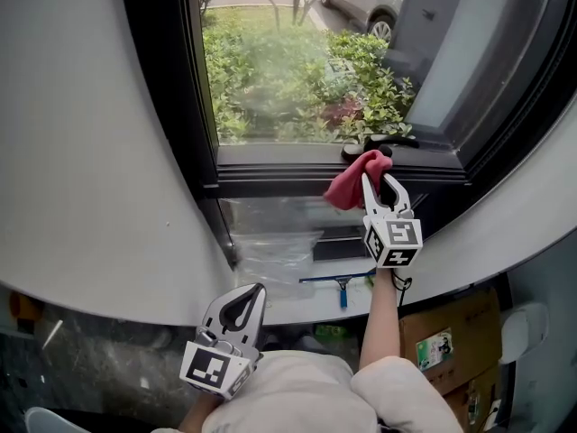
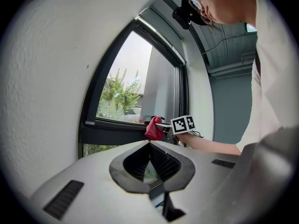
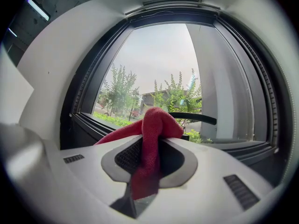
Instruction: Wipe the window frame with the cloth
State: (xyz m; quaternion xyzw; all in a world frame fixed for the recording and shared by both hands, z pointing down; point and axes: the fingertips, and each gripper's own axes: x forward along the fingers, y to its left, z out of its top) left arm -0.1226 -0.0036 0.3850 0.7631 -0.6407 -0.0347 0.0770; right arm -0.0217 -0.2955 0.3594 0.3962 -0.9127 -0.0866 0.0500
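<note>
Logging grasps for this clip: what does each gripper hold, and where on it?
The right gripper clamps the red cloth around its bunched middle; left gripper holds nothing.

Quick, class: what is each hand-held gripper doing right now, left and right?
Left hand-held gripper: closed, empty.
Right hand-held gripper: closed on the red cloth.

Left of the cloth [image 1: 348, 186] we find the window frame [image 1: 270, 165] open along its lower rail as far as the white wall [image 1: 90, 152]; the black handle [image 1: 397, 140] stands just beyond the cloth.
</note>
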